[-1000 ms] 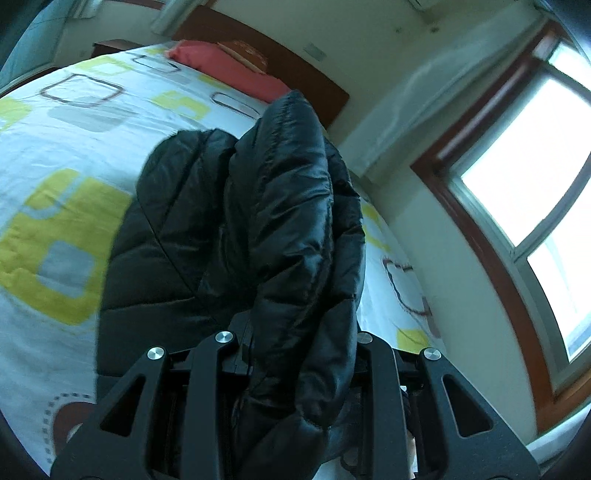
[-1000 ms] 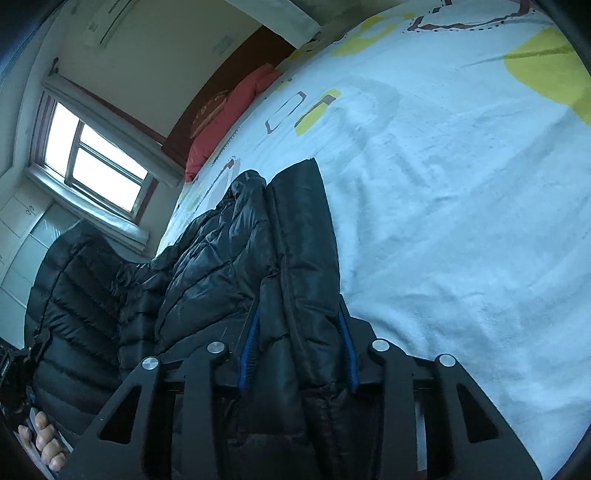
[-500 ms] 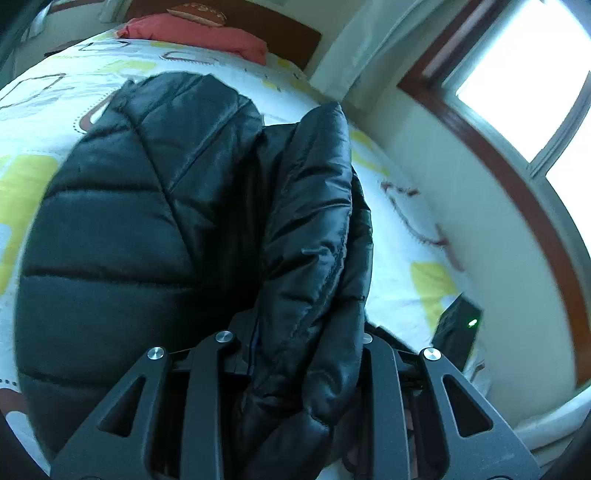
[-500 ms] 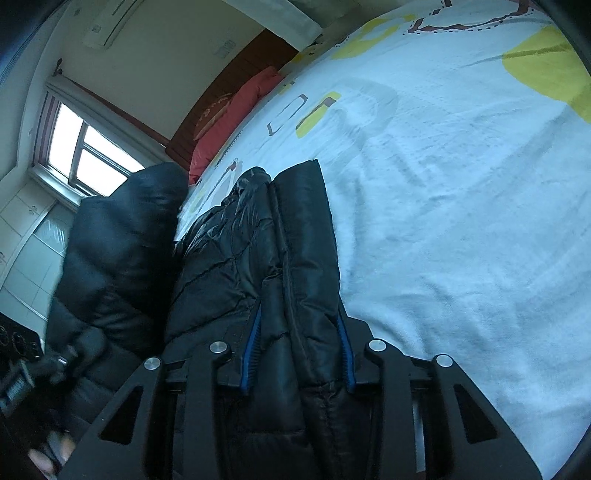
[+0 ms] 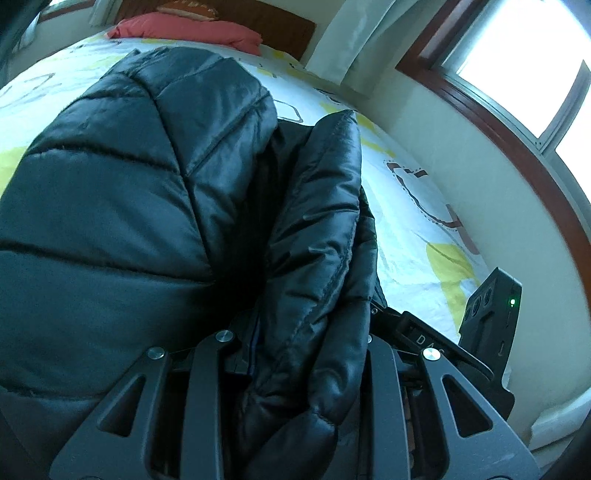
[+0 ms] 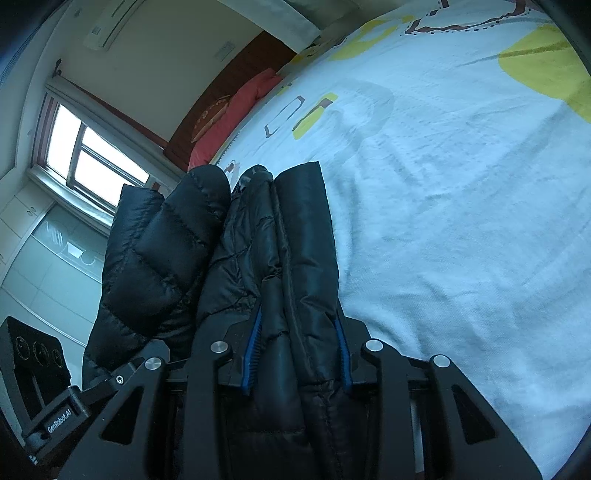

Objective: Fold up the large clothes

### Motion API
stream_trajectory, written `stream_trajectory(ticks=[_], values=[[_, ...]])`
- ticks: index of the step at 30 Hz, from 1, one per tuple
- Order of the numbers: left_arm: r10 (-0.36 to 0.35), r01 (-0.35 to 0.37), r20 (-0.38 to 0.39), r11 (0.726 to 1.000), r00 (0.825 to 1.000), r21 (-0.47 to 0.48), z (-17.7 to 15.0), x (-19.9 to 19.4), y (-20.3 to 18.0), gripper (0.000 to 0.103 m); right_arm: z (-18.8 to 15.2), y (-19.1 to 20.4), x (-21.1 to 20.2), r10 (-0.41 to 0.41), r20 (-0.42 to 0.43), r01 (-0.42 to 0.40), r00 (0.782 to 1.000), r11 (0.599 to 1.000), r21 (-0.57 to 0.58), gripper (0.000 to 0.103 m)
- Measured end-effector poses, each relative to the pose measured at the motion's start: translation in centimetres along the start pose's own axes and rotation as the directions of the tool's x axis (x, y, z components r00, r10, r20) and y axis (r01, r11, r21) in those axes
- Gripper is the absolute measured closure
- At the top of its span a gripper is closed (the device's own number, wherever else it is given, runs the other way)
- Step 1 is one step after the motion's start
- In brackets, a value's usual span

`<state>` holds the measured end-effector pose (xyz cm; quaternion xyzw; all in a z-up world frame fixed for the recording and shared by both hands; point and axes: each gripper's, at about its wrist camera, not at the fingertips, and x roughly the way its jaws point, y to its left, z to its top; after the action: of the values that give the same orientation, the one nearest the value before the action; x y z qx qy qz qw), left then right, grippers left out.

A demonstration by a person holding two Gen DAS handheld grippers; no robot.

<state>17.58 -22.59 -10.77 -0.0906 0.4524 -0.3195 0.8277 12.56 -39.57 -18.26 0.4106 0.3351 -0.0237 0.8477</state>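
Note:
A black quilted puffer jacket point(image 5: 155, 192) lies over the bed with its patterned white sheet point(image 5: 417, 236). My left gripper point(image 5: 299, 354) is shut on a bunched edge of the jacket, whose padded fold runs up between the fingers. My right gripper point(image 6: 295, 354) is shut on another edge of the same jacket point(image 6: 291, 240), gripped between blue pads point(image 6: 253, 350). A doubled-over part of the jacket point(image 6: 162, 251) hangs at the left of the right wrist view. The other gripper's body point(image 5: 491, 317) shows at the right of the left wrist view.
Red pillows point(image 5: 184, 29) and a wooden headboard point(image 5: 266, 18) stand at the far end of the bed. A window with a wood frame point(image 5: 517, 74) and a wall run along the bed's side. Bare sheet point(image 6: 461, 221) spreads to the right of the right gripper.
The left gripper has carried its jacket edge over toward the right gripper. The jacket's body now fills the left wrist view, and the folded part sits closer beside the right gripper.

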Motion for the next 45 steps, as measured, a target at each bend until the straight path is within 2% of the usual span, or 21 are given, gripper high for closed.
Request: stream_trajectory(ticks=[7,10,12,14,19,23,25,26,28,30,32,34,37,41,45], values=[[0.035,-0.036,0.031,0.998,0.999,0.057,0.1,-1.5,-2.1,0.076,0.1,0.1,0.0,-0.001,-0.005,0.001,1.0,1.0,0.006,0.071],[0.039,-0.042,0.034,0.996,0.999,0.075,0.1,-2.3,-3.3,0.068,0.2,0.1,0.0,0.001,-0.006,-0.001,1.0,1.0,0.009,0.071],[-0.005,0.003,0.046,0.998,0.999,0.058,0.1,-3.4,-3.9,0.052,0.2,0.1,0.0,0.002,-0.006,-0.002,1.0,1.0,0.009,0.07],[-0.025,0.022,0.06,0.998,0.998,0.05,0.1,-4.3,-4.5,0.047,0.3,0.0,0.1,0.001,-0.007,-0.001,1.0,1.0,0.01,0.07],[-0.086,0.084,0.077,0.996,0.993,0.023,0.2,-7.4,-5.1,0.044,0.4,0.0,0.1,0.005,-0.01,-0.004,1.0,1.0,0.014,0.07],[-0.185,0.189,0.11,0.982,0.977,-0.024,0.0,-11.4,-4.2,0.042,0.4,-0.1,0.1,0.006,-0.01,-0.006,1.0,1.0,0.016,0.069],[-0.202,0.208,0.142,0.978,0.969,-0.023,0.1,-13.3,-3.7,0.039,0.4,-0.1,0.1,0.007,-0.011,-0.007,1.0,1.0,0.019,0.069],[-0.198,0.205,0.172,0.979,0.965,-0.02,0.1,-14.4,-3.2,0.035,0.4,-0.2,0.0,0.01,-0.012,-0.01,1.0,1.0,0.021,0.068],[-0.18,0.192,0.217,0.981,0.959,-0.036,0.3,-15.9,-1.7,0.033,0.5,-0.2,-0.1,0.014,-0.015,-0.014,1.0,1.0,0.026,0.067],[-0.128,0.154,0.255,0.984,0.958,-0.084,0.6,-16.7,1.0,0.031,0.6,-0.2,-0.2,0.016,-0.017,-0.015,1.0,0.999,0.034,0.066],[-0.072,0.123,0.271,0.977,0.96,-0.175,0.7,-16.8,4.5,0.029,0.7,-0.2,-0.5,0.011,-0.019,-0.01,1.0,0.999,0.038,0.063],[-0.043,0.109,0.254,0.962,0.966,-0.252,0.8,-16.1,7.7,0.027,0.7,0.1,-1.1,-0.01,-0.018,0.01,1.0,1.0,0.028,0.057],[0.0,0.077,0.201,0.923,0.979,-0.377,0.0,-14.8,13.1,0.027,1.0,0.4,-2.4,-0.043,0.006,0.043,0.999,0.999,0.021,0.051],[-0.006,0.097,0.195,0.882,0.981,-0.461,0.1,-13.6,16.2,0.027,1.9,1.1,-4.4,-0.029,0.059,0.026,0.998,0.999,0.04,0.051],[-0.046,0.136,0.195,0.868,0.98,-0.477,1.3,-12.2,17.0,0.027,3.3,3.0,-4.8,0.075,0.068,-0.08,0.995,0.995,0.064,0.042]])
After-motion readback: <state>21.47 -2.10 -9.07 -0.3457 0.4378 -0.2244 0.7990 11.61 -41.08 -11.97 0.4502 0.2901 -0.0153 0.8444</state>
